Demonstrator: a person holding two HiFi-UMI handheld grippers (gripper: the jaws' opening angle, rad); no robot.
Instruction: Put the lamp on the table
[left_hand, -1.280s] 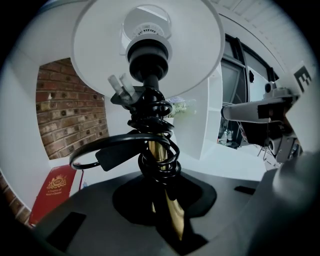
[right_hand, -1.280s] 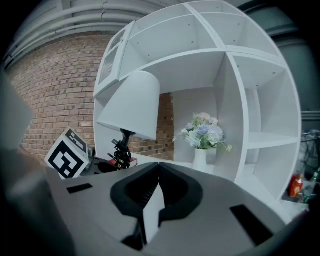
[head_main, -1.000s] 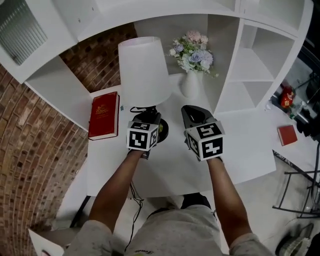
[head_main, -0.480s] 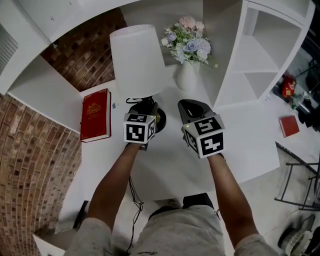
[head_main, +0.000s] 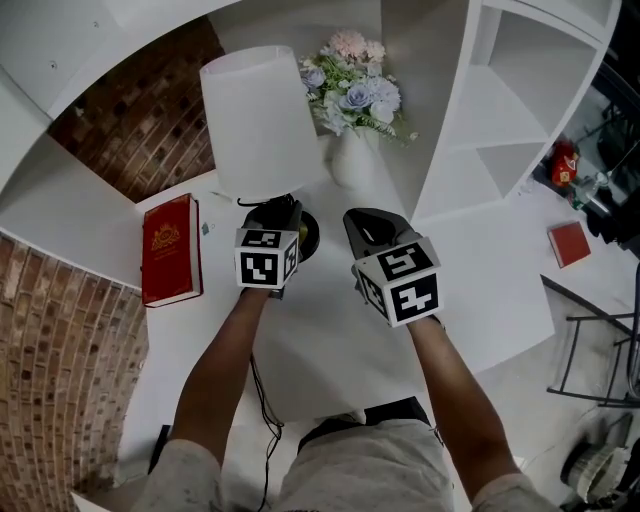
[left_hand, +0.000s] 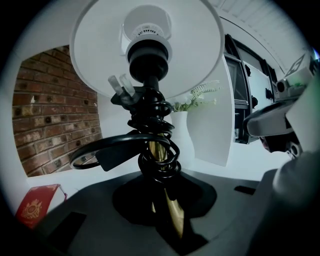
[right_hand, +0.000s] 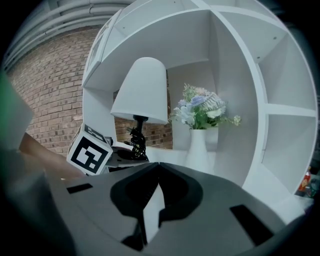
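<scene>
The lamp was at the table, not yet let go.

The white shelving unit (head_main: 500, 110) rose beyond both tools, and the white table (head_main: 490, 280) spread beneath them. The tall lamp with a white cone shade (head_main: 255, 120) stood upright straight ahead of the left gripper (head_main: 278, 220), whose jaws were clamped on its slim brass stem (left_hand: 172, 212), just under the coiled black cord (left_hand: 155, 145). The lamp's round black base (head_main: 305, 232) sat low at the tabletop; I couldn't tell if it touched. The right gripper (head_main: 368, 225) hung alongside, jaws together on nothing, a white vase of pale flowers (head_main: 350, 160) ahead of it. A red hardback book (head_main: 170, 250) lay left of the left gripper. To my eye, only settling the base and letting go remained.
</scene>
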